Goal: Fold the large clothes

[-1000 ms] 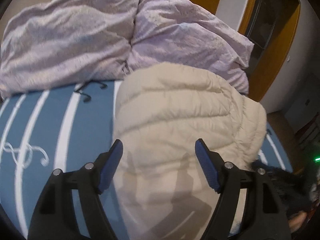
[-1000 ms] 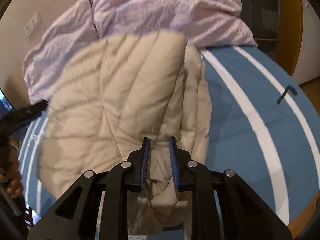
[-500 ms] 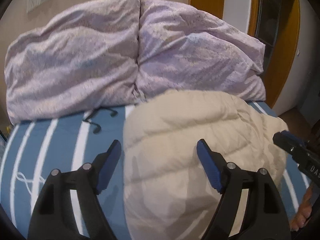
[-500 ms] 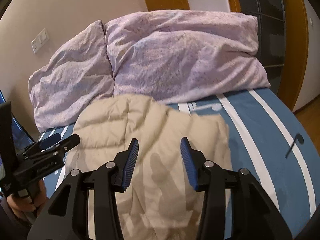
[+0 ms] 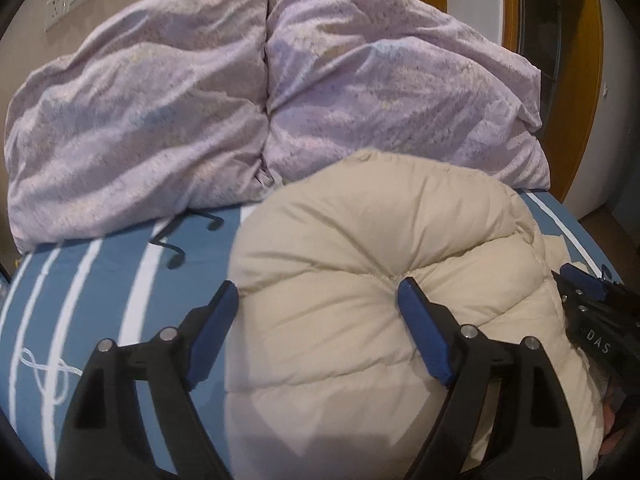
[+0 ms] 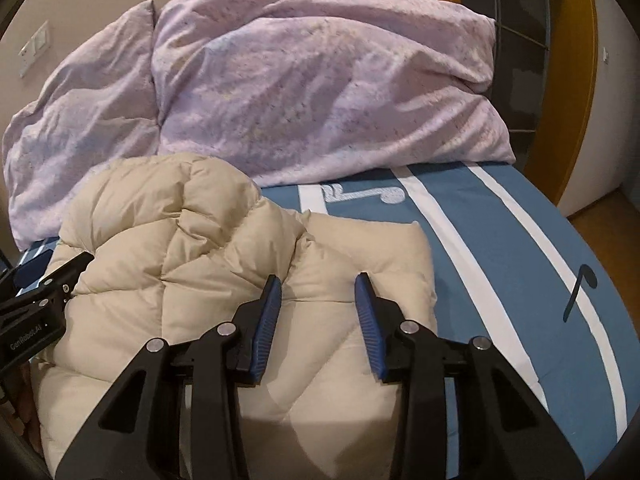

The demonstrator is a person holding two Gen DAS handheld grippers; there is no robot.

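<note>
The cream quilted puffer jacket [image 5: 360, 300] is lying bunched on the blue bed cover with white stripes [image 5: 100, 288], directly ahead of both tongs and short of the two lilac crumpled pillows [image 5: 256, 92]. A fold looks just laid down, so the next move is probably pressing it flat or taking a fresh edge. The left tongs [image 5: 316, 300] are hovering wide, holding nothing, their right finger resting on the padding. The right tongs [image 6: 318, 284] are pointing over the flatter panel, moderately spread and empty.

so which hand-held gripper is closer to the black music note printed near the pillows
Left. The left hand-held gripper is open over the jacket, beside the black music note; the right hand-held gripper sits across the jacket.
</note>
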